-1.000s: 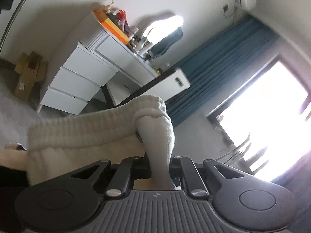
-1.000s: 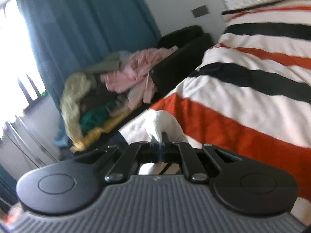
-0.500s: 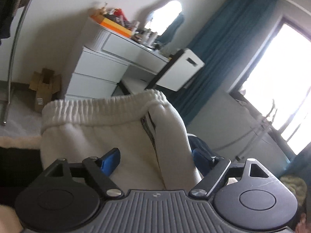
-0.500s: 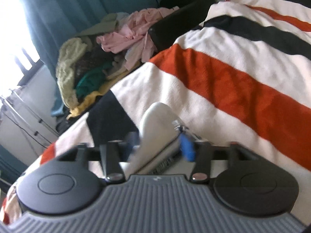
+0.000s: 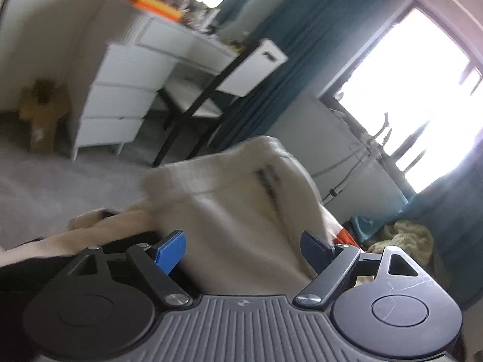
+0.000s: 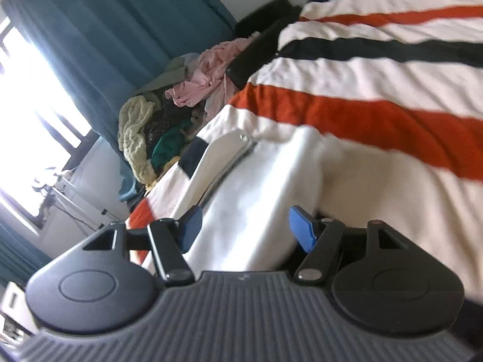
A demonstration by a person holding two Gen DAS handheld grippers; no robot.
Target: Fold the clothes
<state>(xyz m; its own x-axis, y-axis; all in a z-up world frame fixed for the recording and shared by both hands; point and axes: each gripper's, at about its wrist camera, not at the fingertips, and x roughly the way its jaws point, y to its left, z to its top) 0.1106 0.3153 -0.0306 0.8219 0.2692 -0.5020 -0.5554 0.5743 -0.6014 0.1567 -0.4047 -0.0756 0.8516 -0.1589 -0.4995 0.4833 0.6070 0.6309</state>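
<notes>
Both claws stand apart: left claw (image 5: 241,246), right claw (image 6: 243,226), cream garment (image 6: 256,187) loose between each; soft, floppy, thick, probably best pinched at the ribbed hem (image 5: 193,178)

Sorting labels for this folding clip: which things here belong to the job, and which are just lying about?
Job: white garment, left gripper, right gripper, striped blanket.
Lying about: clothes pile, white dresser, cardboard box, curtain.

A home bedroom: striped bed cover (image 6: 377,114), white drawer unit (image 5: 120,102), teal curtains (image 6: 120,30), heaped laundry (image 6: 169,120).
</notes>
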